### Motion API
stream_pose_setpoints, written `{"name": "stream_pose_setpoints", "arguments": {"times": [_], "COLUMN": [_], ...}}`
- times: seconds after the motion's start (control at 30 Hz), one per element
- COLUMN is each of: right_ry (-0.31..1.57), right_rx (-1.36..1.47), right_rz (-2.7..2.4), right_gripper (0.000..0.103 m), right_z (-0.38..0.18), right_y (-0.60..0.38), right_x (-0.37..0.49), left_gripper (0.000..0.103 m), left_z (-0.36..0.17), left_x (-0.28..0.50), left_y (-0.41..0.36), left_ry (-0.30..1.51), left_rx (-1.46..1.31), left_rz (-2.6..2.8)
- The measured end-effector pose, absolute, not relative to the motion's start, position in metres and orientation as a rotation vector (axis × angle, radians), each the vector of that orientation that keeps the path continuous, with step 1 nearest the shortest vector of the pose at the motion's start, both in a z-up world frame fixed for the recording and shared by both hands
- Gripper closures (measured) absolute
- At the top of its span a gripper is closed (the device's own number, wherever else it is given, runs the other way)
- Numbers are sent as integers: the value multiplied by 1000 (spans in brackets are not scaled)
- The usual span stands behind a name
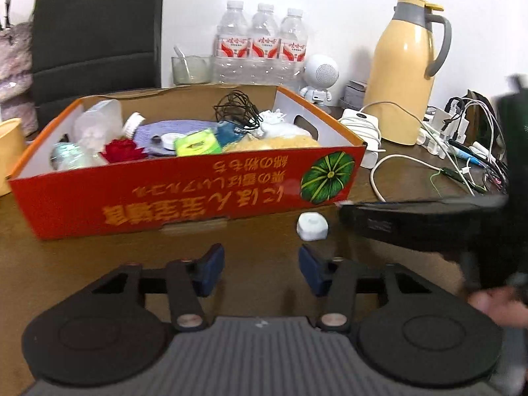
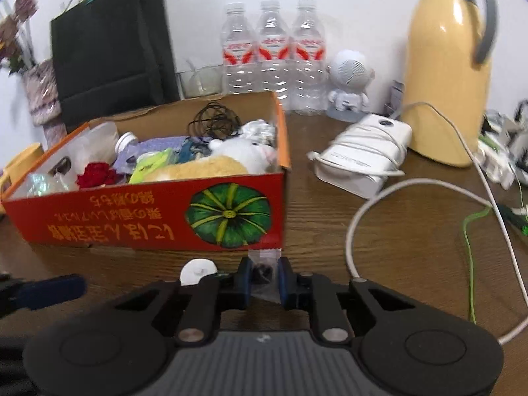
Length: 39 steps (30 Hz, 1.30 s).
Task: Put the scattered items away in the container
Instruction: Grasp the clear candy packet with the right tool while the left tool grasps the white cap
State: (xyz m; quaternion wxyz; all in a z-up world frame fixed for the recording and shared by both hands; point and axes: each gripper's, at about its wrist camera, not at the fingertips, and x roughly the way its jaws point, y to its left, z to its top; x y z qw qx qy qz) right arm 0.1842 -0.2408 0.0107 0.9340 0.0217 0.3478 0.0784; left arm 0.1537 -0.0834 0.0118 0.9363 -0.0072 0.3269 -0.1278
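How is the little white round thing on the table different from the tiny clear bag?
The white round thing lies free on the table; the clear bag is pinched between the right gripper fingers. The round thing is solid white; the bag is see-through, with small dark bits inside. Both sit in front of the red box, not yet in it.

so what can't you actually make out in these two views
- Small clear bag in the right gripper, right wrist view: dark contents too small and blurred to name.
- White round item, same view: lower part hidden by the gripper.
- Right gripper, left wrist view: motion-blurred, its tip unclear.
- Box contents: piled, partly hidden.
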Motion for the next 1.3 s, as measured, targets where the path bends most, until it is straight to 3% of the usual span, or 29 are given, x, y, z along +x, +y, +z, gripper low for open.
{"name": "stream_pose_setpoints", "arguments": {"times": [0.23,0.77,0.87,0.93,1.3], "right_ry": [587,527,530,530,563], "right_rx": [150,208,207,204,172], "right_rz": [154,169,172,179,232], "right_gripper": [88,88,88,88,88], "right_z": [36,47,46,46,37], "right_y": [-267,-278,-278,-277,-268], "right_x": [153,144,144,143,141], "left_gripper": [58,51,59,75,76], "left_z": [4,0,0,-1,22], "left_x": [194,204,207,209,169], "left_y": [-116,-138,-144,-146,-118], "left_ry": [699,705,703,706,621], "left_rx": [10,-42,-26,-28,-1], "left_rz": [-294,-330,-324,-330,-223]}}
